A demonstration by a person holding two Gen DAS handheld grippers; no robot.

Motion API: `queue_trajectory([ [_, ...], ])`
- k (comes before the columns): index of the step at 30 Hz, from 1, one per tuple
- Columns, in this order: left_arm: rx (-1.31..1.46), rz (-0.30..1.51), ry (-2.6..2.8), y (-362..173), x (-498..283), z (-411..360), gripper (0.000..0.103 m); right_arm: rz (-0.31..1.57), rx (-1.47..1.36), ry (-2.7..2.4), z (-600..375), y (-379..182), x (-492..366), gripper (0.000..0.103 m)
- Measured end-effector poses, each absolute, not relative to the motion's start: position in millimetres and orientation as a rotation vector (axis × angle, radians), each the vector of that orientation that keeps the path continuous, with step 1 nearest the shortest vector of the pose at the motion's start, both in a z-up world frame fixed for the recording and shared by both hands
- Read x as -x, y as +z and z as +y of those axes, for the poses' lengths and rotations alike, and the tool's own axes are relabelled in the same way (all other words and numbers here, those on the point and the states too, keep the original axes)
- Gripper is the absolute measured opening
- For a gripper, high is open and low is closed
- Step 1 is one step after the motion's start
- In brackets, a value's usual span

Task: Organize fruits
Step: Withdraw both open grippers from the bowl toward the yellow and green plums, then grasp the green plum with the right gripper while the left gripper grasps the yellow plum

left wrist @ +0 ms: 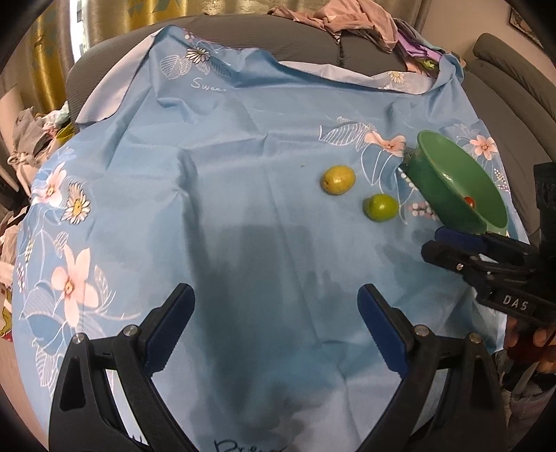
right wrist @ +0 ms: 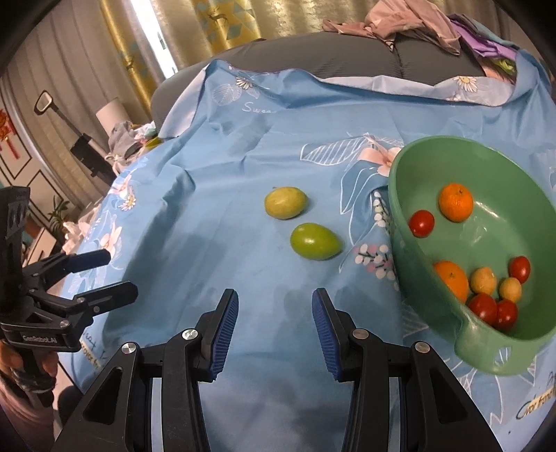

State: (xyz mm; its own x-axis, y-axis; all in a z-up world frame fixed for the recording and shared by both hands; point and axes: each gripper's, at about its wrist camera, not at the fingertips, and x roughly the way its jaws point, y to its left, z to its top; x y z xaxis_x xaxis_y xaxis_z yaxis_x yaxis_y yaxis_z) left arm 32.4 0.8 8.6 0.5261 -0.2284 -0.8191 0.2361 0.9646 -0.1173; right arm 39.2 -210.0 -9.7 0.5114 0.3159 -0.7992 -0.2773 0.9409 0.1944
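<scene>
Nearest the right wrist camera: right gripper (right wrist: pixel 275 327), jaws apart with nothing between the blue pads, hovering over bare blue floral cloth (right wrist: pixel 215 222). Same gripper seen from the left wrist view (left wrist: pixel 434 245) at the right edge, just beside the near rim of the green bowl (left wrist: pixel 451 180); there the fingers look close together, though the gap is hard to judge from that angle.

Left gripper (left wrist: pixel 276 313) spread wide, empty, over an open stretch of cloth (left wrist: pixel 208 208) darkened by shadow. From the right wrist camera, the same left gripper (right wrist: pixel 121 274) sits at the left margin, near the cloth's left edge, well apart from the fruit.

Farther out, mid-cloth: darker green fruit (right wrist: pixel 315 241) lying loose, just left of the bowl wall, not touching it. Beyond it, close by but apart, yellowish-green fruit (right wrist: pixel 285 202). Same pair in the left view: green one (left wrist: pixel 380 207), yellowish one (left wrist: pixel 337 179). Wide bare cloth to their left and in front.

Right side: green bowl (right wrist: pixel 410 194), tilted, handle toward the camera, resting near the cloth's right border. Inside: two oranges (right wrist: pixel 455 202), several small red tomatoes (right wrist: pixel 421 223), and two small yellow fruits (right wrist: pixel 483 280), most gathered at the low near side.

Far edge: cloth's back hem folded over, pale underside showing, lying on a grey sofa (right wrist: pixel 312 55). Heap of clothes (right wrist: pixel 410 24) on the sofa back at the upper right; gold curtains (right wrist: pixel 208 24) behind.
</scene>
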Motion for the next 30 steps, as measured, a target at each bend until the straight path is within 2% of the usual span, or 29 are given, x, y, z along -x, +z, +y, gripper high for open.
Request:
queue_trajectory([
  [9, -0.021, 0.942, -0.344, 11.5, -63.2, -16.4, 0.095, 0.976, 0.018, 0.326, -201.0, -18.3, -69.0, 0.045],
  [30, 0.021, 0.953, -0.414, 2.3, -113.4, -32.5, 0.095, 0.990, 0.414, 0.288, -172.3, -37.7, -117.8, 0.045],
])
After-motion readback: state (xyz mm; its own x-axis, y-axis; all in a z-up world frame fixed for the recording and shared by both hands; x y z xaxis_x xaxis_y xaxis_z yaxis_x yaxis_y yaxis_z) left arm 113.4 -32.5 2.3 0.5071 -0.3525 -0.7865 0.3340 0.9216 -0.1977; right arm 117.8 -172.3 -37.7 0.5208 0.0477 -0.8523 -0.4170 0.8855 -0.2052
